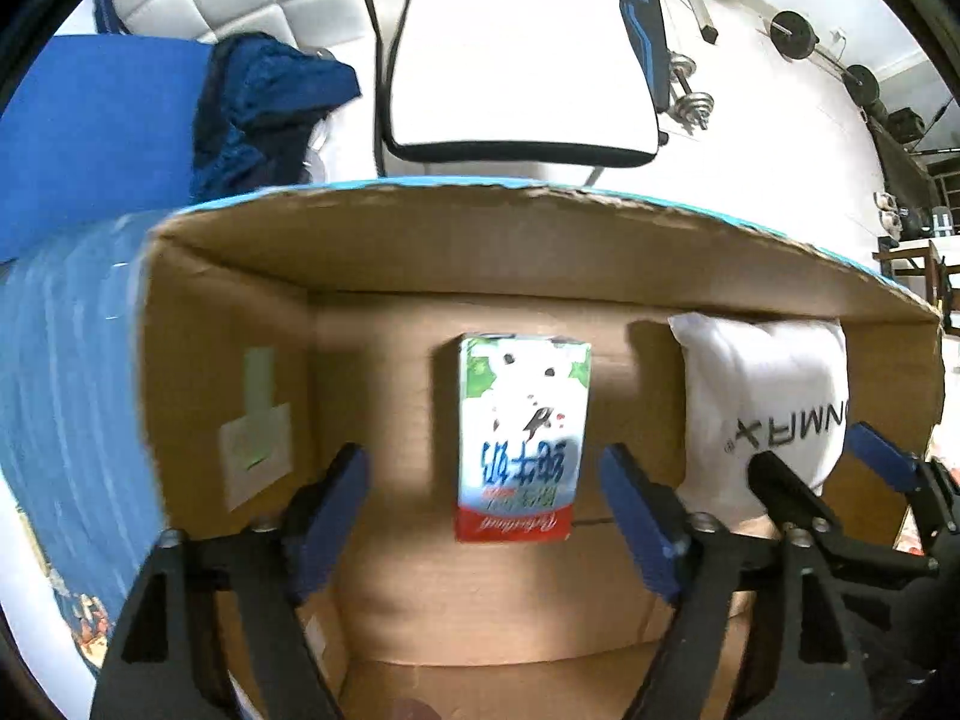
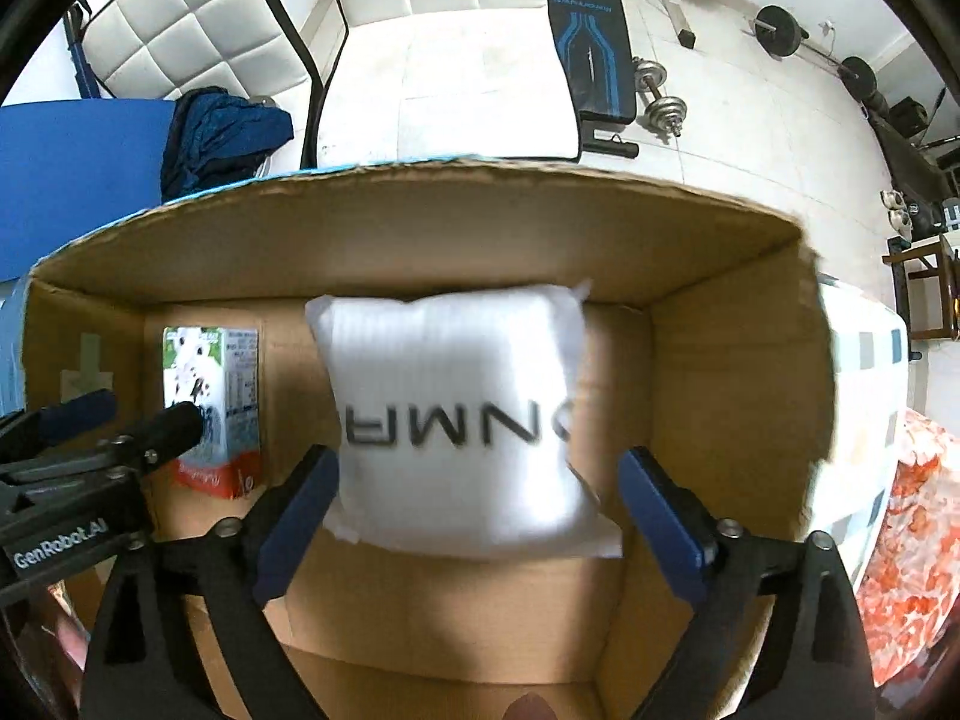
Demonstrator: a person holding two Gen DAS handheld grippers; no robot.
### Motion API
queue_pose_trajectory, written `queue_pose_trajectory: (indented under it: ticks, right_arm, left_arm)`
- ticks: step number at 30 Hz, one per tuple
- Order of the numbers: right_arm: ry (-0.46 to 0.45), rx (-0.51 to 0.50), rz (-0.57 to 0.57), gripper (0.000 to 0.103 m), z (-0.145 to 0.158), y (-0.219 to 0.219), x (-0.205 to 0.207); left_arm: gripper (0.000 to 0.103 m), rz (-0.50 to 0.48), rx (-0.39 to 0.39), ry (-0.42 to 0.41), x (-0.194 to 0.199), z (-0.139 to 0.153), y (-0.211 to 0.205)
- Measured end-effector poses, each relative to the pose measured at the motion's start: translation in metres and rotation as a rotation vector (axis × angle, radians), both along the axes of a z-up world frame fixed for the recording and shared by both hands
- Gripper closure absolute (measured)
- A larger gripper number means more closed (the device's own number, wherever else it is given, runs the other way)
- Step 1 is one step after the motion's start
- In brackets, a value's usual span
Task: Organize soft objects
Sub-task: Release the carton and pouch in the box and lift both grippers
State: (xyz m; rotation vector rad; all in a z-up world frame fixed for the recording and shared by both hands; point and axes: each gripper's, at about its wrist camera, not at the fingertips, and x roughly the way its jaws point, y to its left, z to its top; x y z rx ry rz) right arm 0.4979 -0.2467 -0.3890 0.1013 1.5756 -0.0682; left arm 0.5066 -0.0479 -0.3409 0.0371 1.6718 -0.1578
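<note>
An open cardboard box (image 1: 420,252) (image 2: 720,252) holds a milk carton (image 1: 521,432) (image 2: 211,402) and a white soft pouch with black letters (image 1: 768,396) (image 2: 462,420). My left gripper (image 1: 486,510) is open over the box, its blue pads on either side of the carton without touching it. My right gripper (image 2: 474,516) is open, its pads just outside the pouch's lower corners; whether they touch is unclear. The right gripper's fingers show at the right in the left wrist view (image 1: 780,492), and the left gripper's fingers show at the left in the right wrist view (image 2: 162,432).
A dark blue garment (image 1: 264,114) (image 2: 222,138) lies on a blue surface (image 1: 90,138) behind the box. White padded chairs (image 1: 516,72), a workout bench (image 2: 591,30) and dumbbells (image 2: 660,96) stand on the tiled floor. A red patterned cloth (image 2: 918,540) lies at the right.
</note>
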Motion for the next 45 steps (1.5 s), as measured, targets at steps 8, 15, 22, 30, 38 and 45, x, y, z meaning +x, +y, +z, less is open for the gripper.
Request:
queue_pose_trajectory:
  ticks: [8, 15, 22, 30, 38, 45]
  right_arm:
    - [-0.061, -0.003, -0.01, 0.0, 0.032, -0.005, -0.046]
    - [-0.135, -0.008, 0.025, 0.0, 0.073, 0.006, -0.098]
    - [-0.226, -0.034, 0.017, 0.0, 0.123, 0.016, -0.141]
    - [-0.31, -0.049, -0.021, 0.0, 0.179, 0.013, -0.193]
    - [-0.384, -0.033, -0.039, 0.0, 0.229, 0.015, -0.235]
    - [-0.435, -0.016, -0.034, 0.0, 0.26, 0.022, -0.264]
  left_arm:
    - [0.007, 0.034, 0.001, -0.075, -0.03, 0.023, 0.005]
    - [0.007, 0.046, 0.024, -0.206, -0.068, 0.052, 0.002]
    - [0.007, 0.05, 0.011, -0.349, -0.114, 0.11, 0.012]
    - [0.007, 0.024, -0.008, -0.464, -0.156, 0.162, 0.016]
    - [0.007, 0.003, -0.014, -0.55, -0.198, 0.202, 0.019]
    - [0.007, 0.007, -0.024, -0.598, -0.228, 0.232, 0.028]
